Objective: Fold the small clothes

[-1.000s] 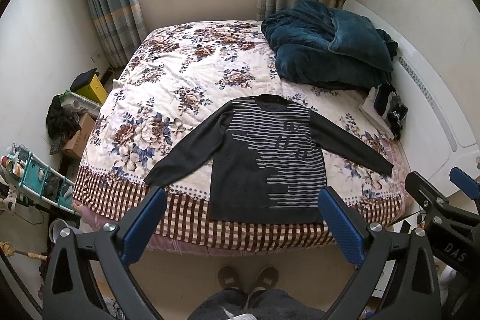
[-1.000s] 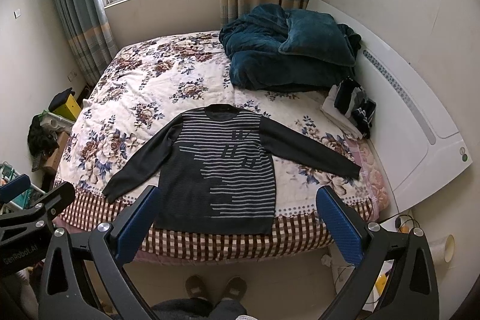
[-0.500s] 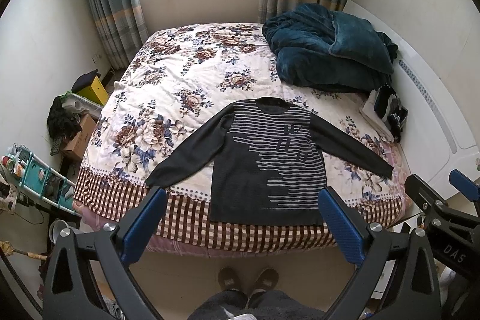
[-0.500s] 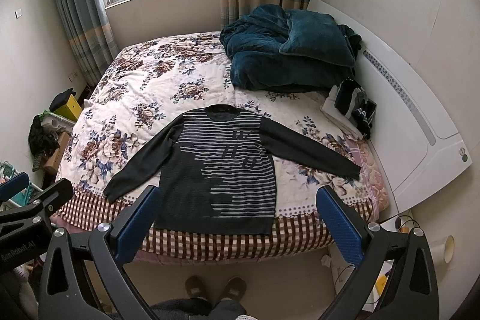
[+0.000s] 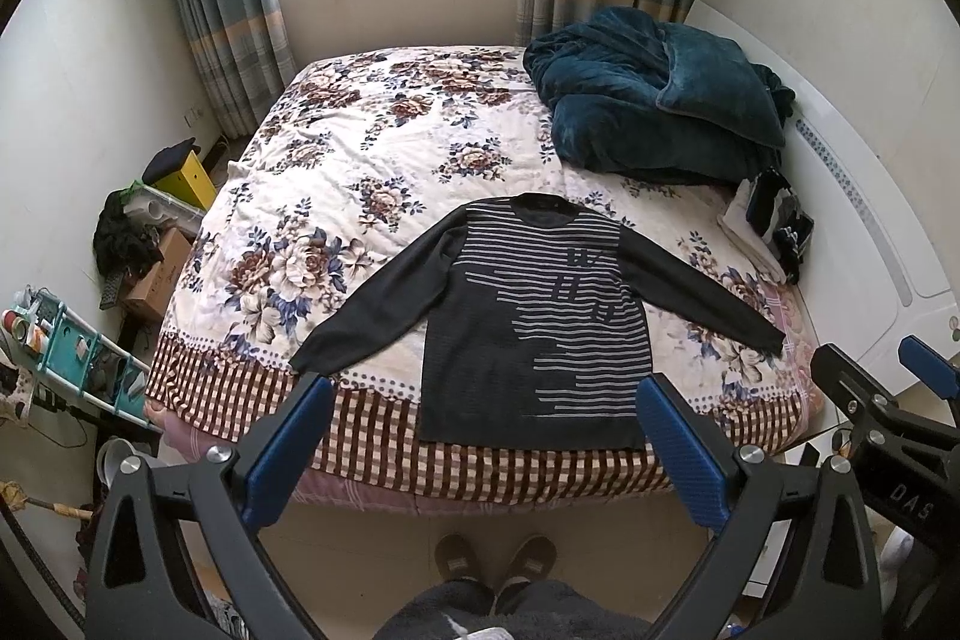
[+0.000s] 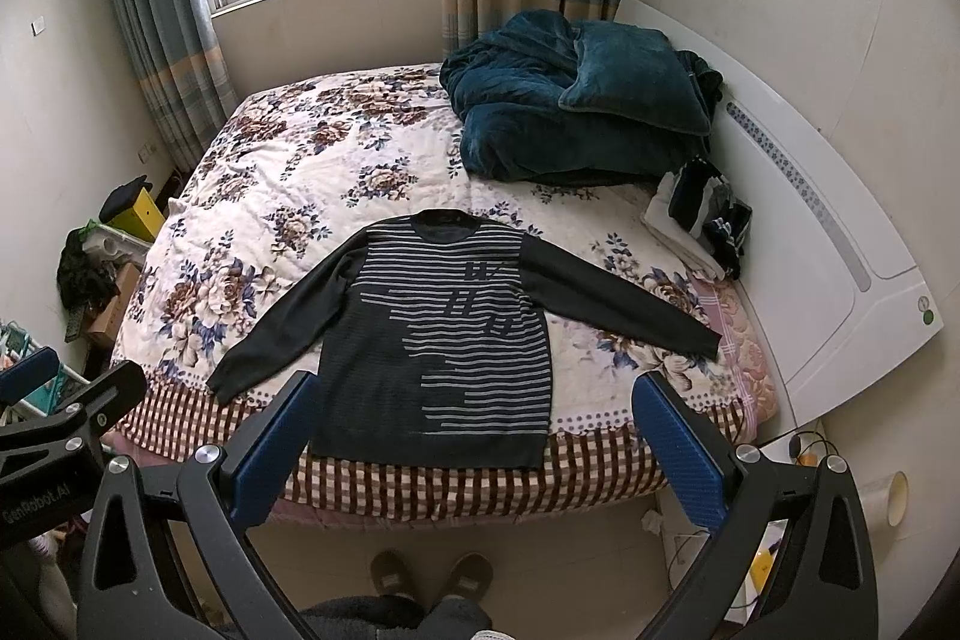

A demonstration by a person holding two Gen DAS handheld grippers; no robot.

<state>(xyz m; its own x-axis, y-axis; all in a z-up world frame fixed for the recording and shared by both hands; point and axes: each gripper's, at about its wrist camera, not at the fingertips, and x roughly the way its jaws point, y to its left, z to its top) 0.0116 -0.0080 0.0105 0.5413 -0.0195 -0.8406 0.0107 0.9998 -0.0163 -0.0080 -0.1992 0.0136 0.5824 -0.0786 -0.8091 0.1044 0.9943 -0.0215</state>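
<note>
Left wrist view: left gripper (image 5: 483, 436) jaws spread wide, holding nothing, above the floor short of the bed (image 5: 384, 436).
Right wrist view: right gripper (image 6: 474, 433) jaws likewise spread, empty.
Sweater (image 5: 534, 322): flat, face up, sleeves out, hem at the bed's near edge.
Handling, judged: light, limp knit; will sag and stretch.
Hold, judged: pinch cuff (image 5: 309, 361) or shoulder seam, thin edge only.

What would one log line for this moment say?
left claw: open, empty | right claw: open, empty | sweater: flat on bed, unfolded, sleeves spread
</note>
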